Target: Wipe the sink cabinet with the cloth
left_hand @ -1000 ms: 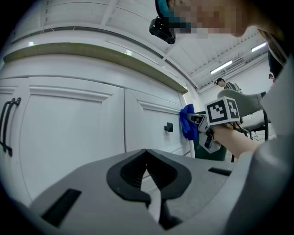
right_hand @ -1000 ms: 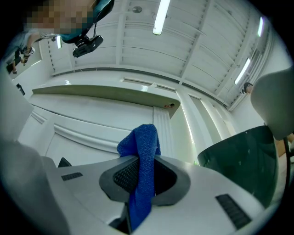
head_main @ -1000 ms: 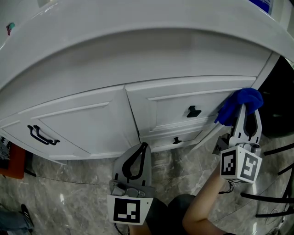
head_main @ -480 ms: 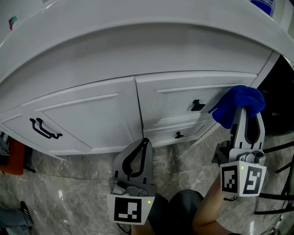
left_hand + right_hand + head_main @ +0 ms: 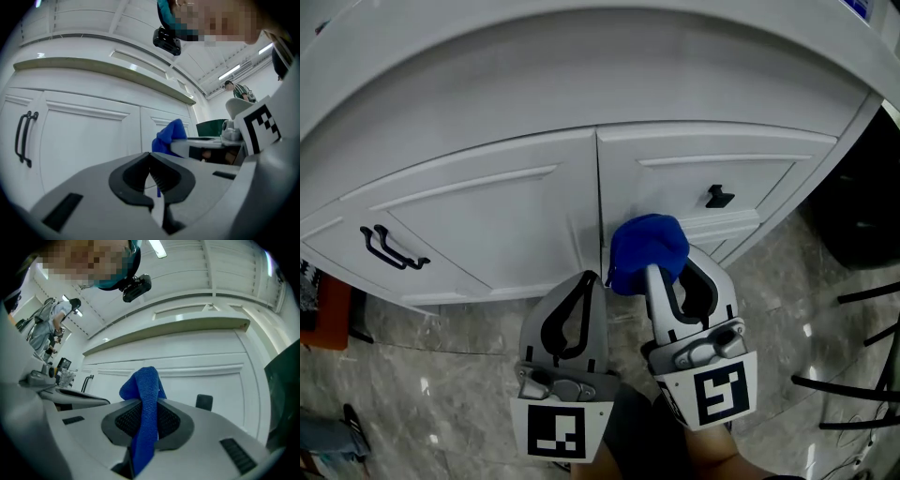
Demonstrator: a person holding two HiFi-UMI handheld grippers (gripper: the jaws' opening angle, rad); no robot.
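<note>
The white sink cabinet [image 5: 506, 225] curves under a white countertop [image 5: 581, 66]. Its left door carries a black bar handle [image 5: 391, 249], and the drawer on the right has a black knob [image 5: 719, 197]. A blue cloth [image 5: 646, 247] bunches at the seam between door and drawer, with my right gripper [image 5: 668, 269] shut on it. In the right gripper view the cloth [image 5: 146, 394] hangs down between the jaws, close to the cabinet front. My left gripper [image 5: 584, 281] is shut with nothing in it, just left of the cloth and below the door. The left gripper view shows the cloth [image 5: 169, 135] beside it.
Grey marble floor [image 5: 441, 394] lies below the cabinet. A red object [image 5: 323, 328] stands at the far left. A dark bin-like thing [image 5: 862, 216] and thin black bars [image 5: 853, 384] are at the right. A person [image 5: 240, 90] stands far off.
My right gripper has carried the blue cloth left, from the cabinet's right end to the seam between door and drawer. The left gripper has stayed in place, still shut.
</note>
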